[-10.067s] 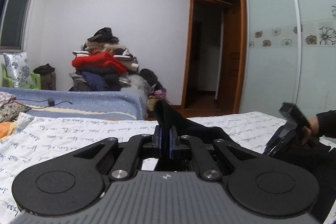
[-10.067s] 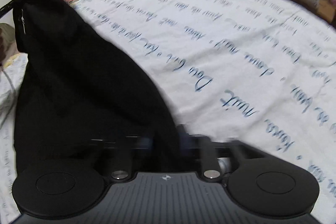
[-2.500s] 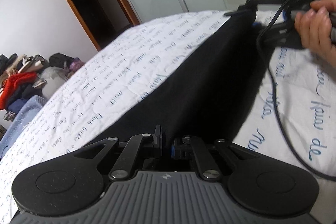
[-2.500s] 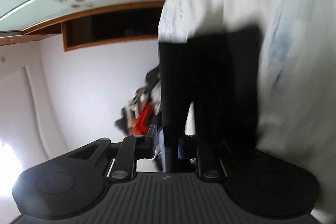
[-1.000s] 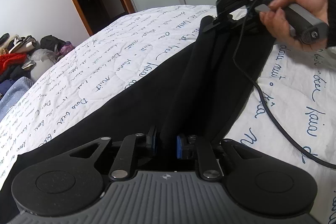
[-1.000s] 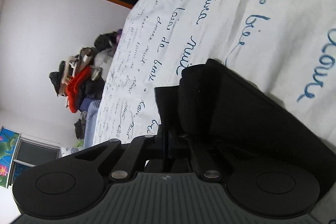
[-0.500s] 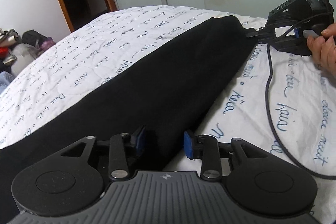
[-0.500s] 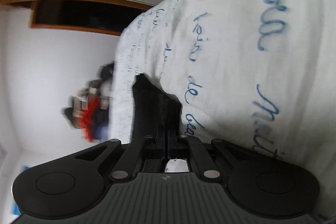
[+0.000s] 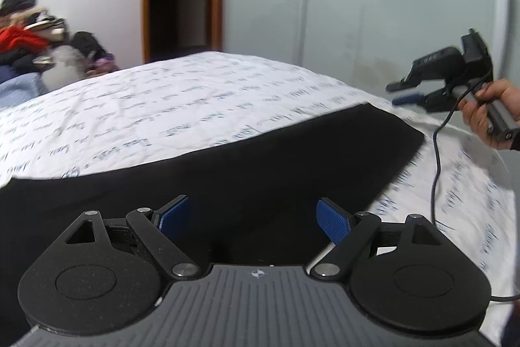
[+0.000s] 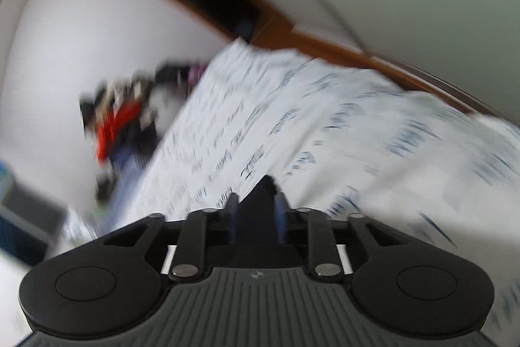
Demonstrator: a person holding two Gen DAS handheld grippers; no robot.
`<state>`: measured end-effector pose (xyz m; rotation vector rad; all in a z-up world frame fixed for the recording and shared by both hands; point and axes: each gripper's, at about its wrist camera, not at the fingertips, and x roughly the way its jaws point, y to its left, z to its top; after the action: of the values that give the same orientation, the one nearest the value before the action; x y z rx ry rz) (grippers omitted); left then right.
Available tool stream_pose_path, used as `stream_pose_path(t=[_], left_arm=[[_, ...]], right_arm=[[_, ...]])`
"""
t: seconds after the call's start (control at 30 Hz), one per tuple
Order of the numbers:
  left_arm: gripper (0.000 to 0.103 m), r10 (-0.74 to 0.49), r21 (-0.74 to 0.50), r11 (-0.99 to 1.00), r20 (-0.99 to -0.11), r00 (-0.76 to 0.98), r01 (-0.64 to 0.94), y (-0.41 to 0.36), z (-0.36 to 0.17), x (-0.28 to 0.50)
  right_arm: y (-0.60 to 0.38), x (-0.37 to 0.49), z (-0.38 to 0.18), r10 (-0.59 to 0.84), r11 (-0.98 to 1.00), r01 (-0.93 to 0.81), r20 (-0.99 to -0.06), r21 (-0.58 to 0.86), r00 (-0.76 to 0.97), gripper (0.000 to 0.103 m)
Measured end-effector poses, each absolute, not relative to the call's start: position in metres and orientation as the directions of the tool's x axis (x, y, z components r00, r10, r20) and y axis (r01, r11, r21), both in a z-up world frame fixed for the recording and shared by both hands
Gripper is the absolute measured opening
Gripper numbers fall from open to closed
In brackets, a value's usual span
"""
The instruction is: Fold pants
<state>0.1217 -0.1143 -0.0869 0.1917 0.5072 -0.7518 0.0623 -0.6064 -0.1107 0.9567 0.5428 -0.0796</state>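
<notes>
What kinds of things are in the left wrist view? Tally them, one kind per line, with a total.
Grippers: 2, left and right
Pants: 1
Bedspread: 1
Cable: 1
Hand: 1
Clothes pile: 1
Total: 7
</notes>
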Motion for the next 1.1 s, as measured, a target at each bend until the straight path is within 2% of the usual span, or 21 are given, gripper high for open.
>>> stream_pose_path(t=[0.07, 0.13, 0.17, 0.23, 0.4, 0.43, 0.47, 0.5, 0.6, 0.7, 0.83, 0.93, 0.97, 1.03, 1.07, 1.1], left_arm=[[0.087, -0.596, -0.031, 0.742, -0.49, 0.637, 0.67, -0.111, -0.096, 0.127], [0.087, -0.574, -0.069, 0.765, -0.523, 0.63, 0.64, -0.107, -0.107, 0.132], [0.086, -0.561, -0.096, 0.777, -0.553, 0.615, 0.622, -0.107, -0.108, 0.139], [0.09, -0.562, -0.128, 0.789, -0.546, 0.622, 0.601, -0.103, -0.107, 0.145], [0.096, -0.561, -0.13, 0.786, -0.561, 0.609, 0.604, -0.106, -0.109, 0.147], [0.097, -0.561, -0.126, 0.784, -0.564, 0.606, 0.608, -0.107, -0.11, 0.147], [0.097, -0.561, -0.125, 0.783, -0.566, 0.604, 0.61, -0.107, -0.11, 0.148], [0.098, -0.562, -0.127, 0.782, -0.567, 0.603, 0.61, -0.107, -0.11, 0.148], [0.098, -0.568, -0.14, 0.782, -0.561, 0.602, 0.608, -0.104, -0.112, 0.147], [0.098, -0.57, -0.144, 0.781, -0.561, 0.6, 0.607, -0.104, -0.113, 0.148], [0.098, -0.573, -0.15, 0.781, -0.559, 0.599, 0.606, -0.103, -0.113, 0.148], [0.098, -0.576, -0.157, 0.78, -0.556, 0.599, 0.605, -0.102, -0.113, 0.148], [0.098, -0.577, -0.16, 0.78, -0.556, 0.598, 0.605, -0.101, -0.113, 0.148], [0.098, -0.581, -0.166, 0.779, -0.555, 0.595, 0.605, -0.101, -0.113, 0.149], [0.098, -0.582, -0.169, 0.779, -0.554, 0.595, 0.604, -0.1, -0.113, 0.149], [0.098, -0.584, -0.172, 0.778, -0.552, 0.595, 0.604, -0.1, -0.113, 0.149]], right_arm=[[-0.604, 0.09, -0.109, 0.176, 0.651, 0.311, -0.536, 0.692, 0.825, 0.029], [-0.603, 0.117, -0.111, 0.173, 0.705, 0.324, -0.596, 0.631, 0.785, 0.029], [-0.601, 0.123, -0.114, 0.181, 0.718, 0.313, -0.601, 0.622, 0.779, 0.031], [-0.594, 0.128, -0.112, 0.19, 0.75, 0.281, -0.602, 0.599, 0.776, 0.031], [-0.581, 0.12, -0.093, 0.166, 0.827, 0.211, -0.584, 0.522, 0.795, 0.029], [-0.582, 0.119, -0.088, 0.171, 0.828, 0.198, -0.573, 0.524, 0.801, 0.026], [-0.582, 0.118, -0.088, 0.174, 0.829, 0.191, -0.568, 0.526, 0.805, 0.017], [-0.581, 0.118, -0.09, 0.204, 0.82, 0.175, -0.564, 0.545, 0.8, 0.013], [-0.58, 0.115, -0.091, 0.206, 0.812, 0.17, -0.546, 0.559, 0.812, 0.009], [-0.595, 0.11, -0.093, 0.17, 0.771, 0.206, -0.507, 0.603, 0.845, 0.008], [-0.601, 0.12, -0.107, 0.15, 0.774, 0.278, -0.592, 0.568, 0.792, 0.011], [-0.595, 0.113, -0.091, 0.173, 0.765, 0.198, -0.491, 0.613, 0.854, 0.011], [-0.584, 0.118, -0.083, 0.236, 0.779, 0.118, -0.462, 0.616, 0.855, 0.014], [-0.56, 0.134, -0.073, 0.393, 0.782, -0.029, -0.456, 0.623, 0.799, 0.035], [-0.545, 0.147, -0.07, 0.482, 0.767, -0.105, -0.46, 0.633, 0.746, 0.053], [-0.528, 0.162, -0.069, 0.567, 0.744, -0.182, -0.464, 0.642, 0.681, 0.062]])
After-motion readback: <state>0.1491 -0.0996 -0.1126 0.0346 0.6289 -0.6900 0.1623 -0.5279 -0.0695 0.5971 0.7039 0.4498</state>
